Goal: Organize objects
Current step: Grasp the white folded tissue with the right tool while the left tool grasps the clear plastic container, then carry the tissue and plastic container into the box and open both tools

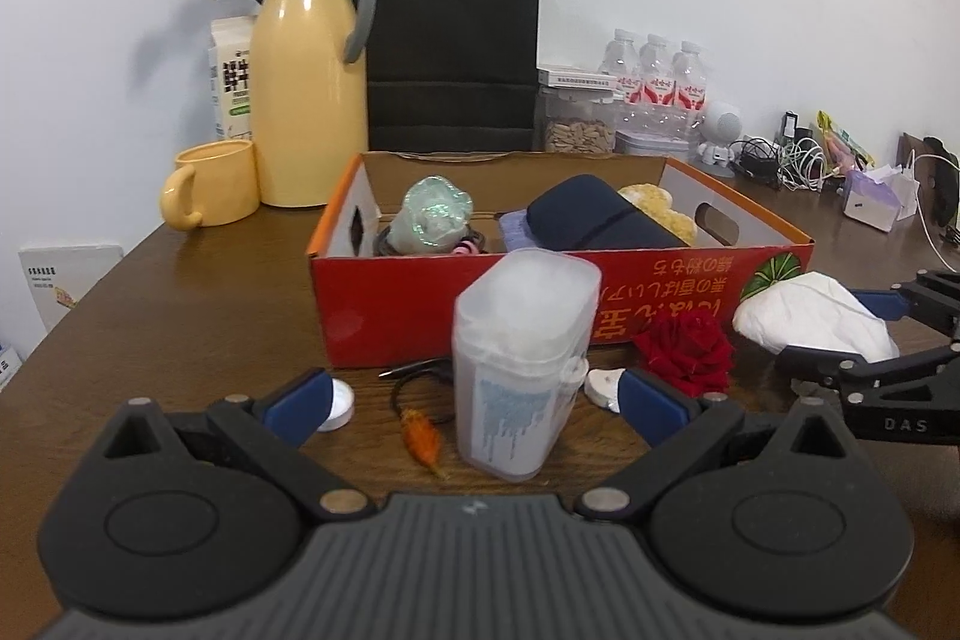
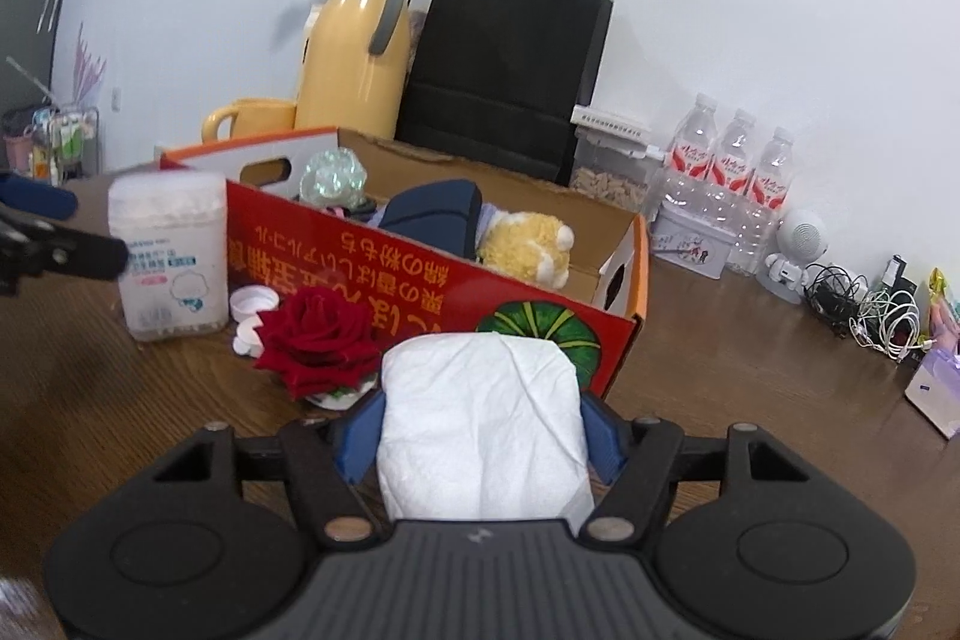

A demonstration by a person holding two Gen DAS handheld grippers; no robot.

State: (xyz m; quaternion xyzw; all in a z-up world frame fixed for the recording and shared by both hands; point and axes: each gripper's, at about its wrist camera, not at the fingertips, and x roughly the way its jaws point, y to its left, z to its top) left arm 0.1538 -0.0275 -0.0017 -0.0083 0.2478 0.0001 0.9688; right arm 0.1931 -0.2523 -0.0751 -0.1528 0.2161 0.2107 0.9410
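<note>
Red cardboard box (image 2: 456, 280) is half-filled; right gripper (image 2: 483, 436) clamps the white tissue pack (image 2: 480, 418), left gripper (image 1: 474, 400) gapes around the clear swab tub (image 1: 516, 370).

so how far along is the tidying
Partly done: the red box already holds a navy pouch and a plush toy. The right hand-held gripper grips a white tissue pack. The cotton swab tub, red rose and white caps remain outside.
</note>
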